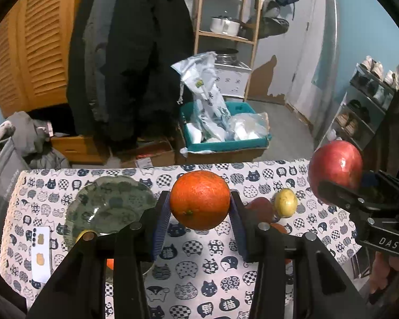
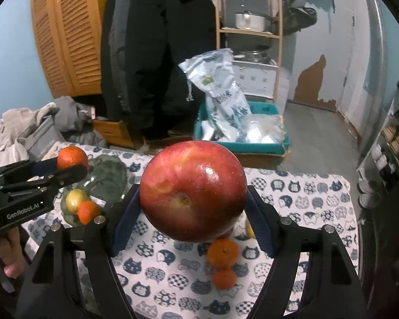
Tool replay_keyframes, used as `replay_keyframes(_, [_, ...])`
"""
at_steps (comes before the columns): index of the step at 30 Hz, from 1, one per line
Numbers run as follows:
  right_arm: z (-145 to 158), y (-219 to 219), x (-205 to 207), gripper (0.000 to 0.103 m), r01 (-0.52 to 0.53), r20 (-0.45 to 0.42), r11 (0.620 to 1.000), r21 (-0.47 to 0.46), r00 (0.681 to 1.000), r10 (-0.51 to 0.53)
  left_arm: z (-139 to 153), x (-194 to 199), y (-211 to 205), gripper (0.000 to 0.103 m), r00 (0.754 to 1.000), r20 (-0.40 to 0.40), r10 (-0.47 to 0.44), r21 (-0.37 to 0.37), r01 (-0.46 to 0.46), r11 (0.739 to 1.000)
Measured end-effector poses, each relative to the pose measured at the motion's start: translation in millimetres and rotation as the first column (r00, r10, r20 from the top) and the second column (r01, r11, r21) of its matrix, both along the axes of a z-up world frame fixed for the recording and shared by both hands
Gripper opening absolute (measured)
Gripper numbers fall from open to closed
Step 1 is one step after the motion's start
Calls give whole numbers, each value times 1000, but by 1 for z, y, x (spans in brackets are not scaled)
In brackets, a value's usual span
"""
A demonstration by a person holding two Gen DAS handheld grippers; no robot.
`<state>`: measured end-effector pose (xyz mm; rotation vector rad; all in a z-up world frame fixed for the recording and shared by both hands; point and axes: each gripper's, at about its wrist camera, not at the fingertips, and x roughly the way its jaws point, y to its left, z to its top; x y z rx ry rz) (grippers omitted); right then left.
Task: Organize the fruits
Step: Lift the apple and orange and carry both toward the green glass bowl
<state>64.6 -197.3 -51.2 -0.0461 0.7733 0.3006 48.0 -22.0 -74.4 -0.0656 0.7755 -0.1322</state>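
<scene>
Black left gripper [image 1: 200, 210], marked "GenRobot.AI", clamps an orange [image 1: 200, 200] above the cat-print tablecloth [image 1: 199, 271]; right gripper [image 2: 193, 207], marked "DAS", clamps a red apple [image 2: 193, 191]. Green glass plate [image 1: 106, 204] holds a lemon [image 2: 76, 200] and mandarin [image 2: 88, 212].

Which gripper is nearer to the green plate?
Left. The left gripper, holding the orange, hangs just beside the green plate. The right gripper, holding the apple, is farther off, over the table's other side.
</scene>
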Motion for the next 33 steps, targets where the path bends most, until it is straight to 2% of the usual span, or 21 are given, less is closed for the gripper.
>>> replay_keyframes(17, [3, 82, 23, 76, -121, -9, 993, 7, 993, 121, 1, -3, 74, 44, 991, 5, 131, -5, -131, 991])
replay_keyframes(33, [-22, 167, 56, 76, -216, -76, 976, 19, 973, 217, -30, 14, 148, 44, 970, -62, 234, 13, -234, 972])
